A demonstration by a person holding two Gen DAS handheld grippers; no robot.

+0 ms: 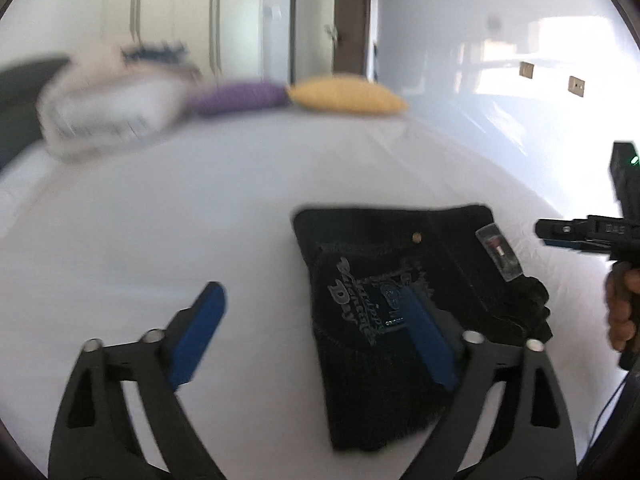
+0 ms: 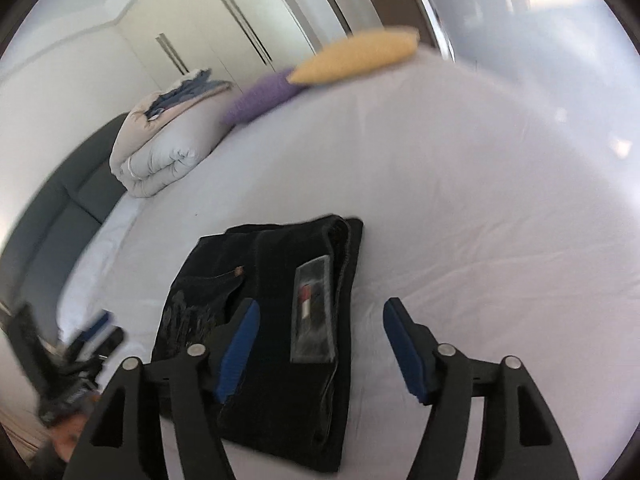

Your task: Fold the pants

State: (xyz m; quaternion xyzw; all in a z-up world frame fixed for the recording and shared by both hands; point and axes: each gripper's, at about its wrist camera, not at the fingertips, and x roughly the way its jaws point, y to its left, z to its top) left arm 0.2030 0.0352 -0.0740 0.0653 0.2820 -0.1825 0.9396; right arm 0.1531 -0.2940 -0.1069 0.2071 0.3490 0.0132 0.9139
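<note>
**Pants lie folded on the bed, both grippers spread wide above them**

Pants (image 2: pixel 276 320), dark denim, lie as a compact folded rectangle on the white bed sheet (image 2: pixel 480 240). In the right wrist view the long axis runs from the near edge of the bed away toward the far side, leaning slightly right; the thick folded edge sits along the right side and a clear size strip (image 2: pixel 314 314) lies lengthwise on top. A brass rivet (image 2: pixel 239 270) marks the pocket corner on the left half. In the left wrist view a printed back pocket (image 1: pixel 372 300) faces up.

The right gripper (image 2: pixel 318 344) hovers over the near end of the pants with its blue pads spread wide, holding nothing; whether the left pad touches the cloth cannot be told. The left gripper (image 1: pixel 316 336) is likewise wide apart and empty, its right pad over the pocket print, its left pad over bare sheet.

Farther off, near the far left corner of the bed, a rolled white duvet (image 2: pixel 168 152) rests beside a dark headboard (image 2: pixel 60 208). Along the far edge lie a purple cushion (image 2: pixel 260 98) and a yellow cushion (image 2: pixel 356 56), touching. Behind them stand white wardrobe doors (image 2: pixel 224 32).
</note>
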